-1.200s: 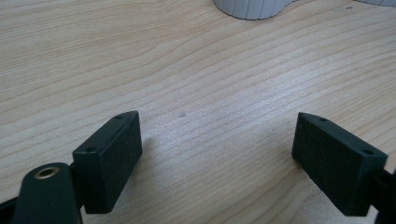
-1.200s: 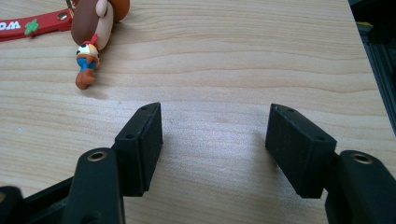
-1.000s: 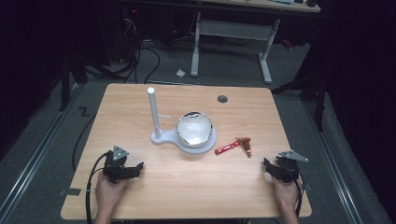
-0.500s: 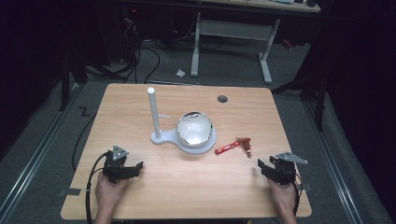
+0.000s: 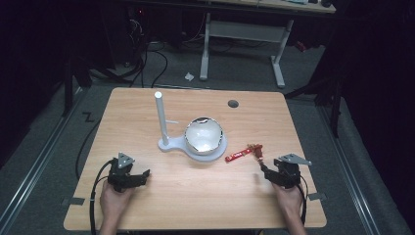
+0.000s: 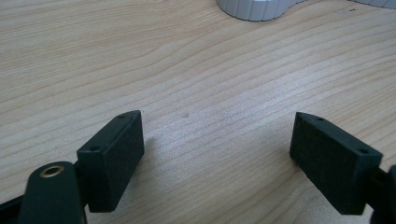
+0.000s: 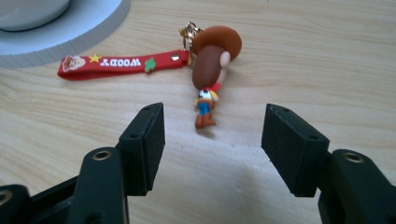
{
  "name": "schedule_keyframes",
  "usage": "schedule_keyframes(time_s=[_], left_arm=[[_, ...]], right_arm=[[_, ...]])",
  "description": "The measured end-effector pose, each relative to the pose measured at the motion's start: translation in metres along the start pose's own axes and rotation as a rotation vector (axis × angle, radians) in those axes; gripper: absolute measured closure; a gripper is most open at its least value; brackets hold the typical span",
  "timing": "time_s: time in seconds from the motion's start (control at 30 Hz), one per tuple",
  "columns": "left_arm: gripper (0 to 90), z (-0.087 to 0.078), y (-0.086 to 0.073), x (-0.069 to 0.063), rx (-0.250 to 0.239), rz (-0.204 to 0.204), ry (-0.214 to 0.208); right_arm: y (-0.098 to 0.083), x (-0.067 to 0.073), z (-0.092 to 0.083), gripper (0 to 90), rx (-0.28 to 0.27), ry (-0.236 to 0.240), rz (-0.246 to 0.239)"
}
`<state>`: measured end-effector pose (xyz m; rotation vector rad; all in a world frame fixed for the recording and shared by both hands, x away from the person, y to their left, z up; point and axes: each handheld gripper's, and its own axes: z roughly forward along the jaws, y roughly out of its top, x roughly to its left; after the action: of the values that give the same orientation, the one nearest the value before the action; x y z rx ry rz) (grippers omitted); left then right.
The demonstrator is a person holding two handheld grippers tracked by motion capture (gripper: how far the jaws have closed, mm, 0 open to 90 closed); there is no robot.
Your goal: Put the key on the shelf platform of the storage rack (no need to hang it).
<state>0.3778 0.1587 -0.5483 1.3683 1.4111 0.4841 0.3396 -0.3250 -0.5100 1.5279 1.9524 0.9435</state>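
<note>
while both tongs gape empty, the keychain [image 7: 208, 74] shows a brown-hatted figure on a red strap.

Table [image 5: 195, 196] evenly lit – surroundings dark; gripper views sharp, soft shadows under fingers [image 7: 144, 140].

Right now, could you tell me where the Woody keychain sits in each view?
High view: keychain right of centre, just ahead of the right gripper.
Right gripper view: upper centre, beyond the open jaws.
Left gripper view: not in it.
Shared landmark: the white stand base.
</note>
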Motion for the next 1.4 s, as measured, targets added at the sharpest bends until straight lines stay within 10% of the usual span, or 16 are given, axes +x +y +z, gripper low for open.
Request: schedule_keyframes(time_s=[1.03, 1.4], left_arm=[[18.1, 0.0, 0.0, 0.0, 0.001, 0.002, 0.001], [18.6, 0.0, 0.0, 0.0, -0.002, -0.001, 0.003]], right_arm=[[0.036, 0.006, 0.06, 37.5, 0.076, -0.049, 0.035], [0.035, 0.008, 0.068, 52.4, 0.079, -0.094, 0.001]])
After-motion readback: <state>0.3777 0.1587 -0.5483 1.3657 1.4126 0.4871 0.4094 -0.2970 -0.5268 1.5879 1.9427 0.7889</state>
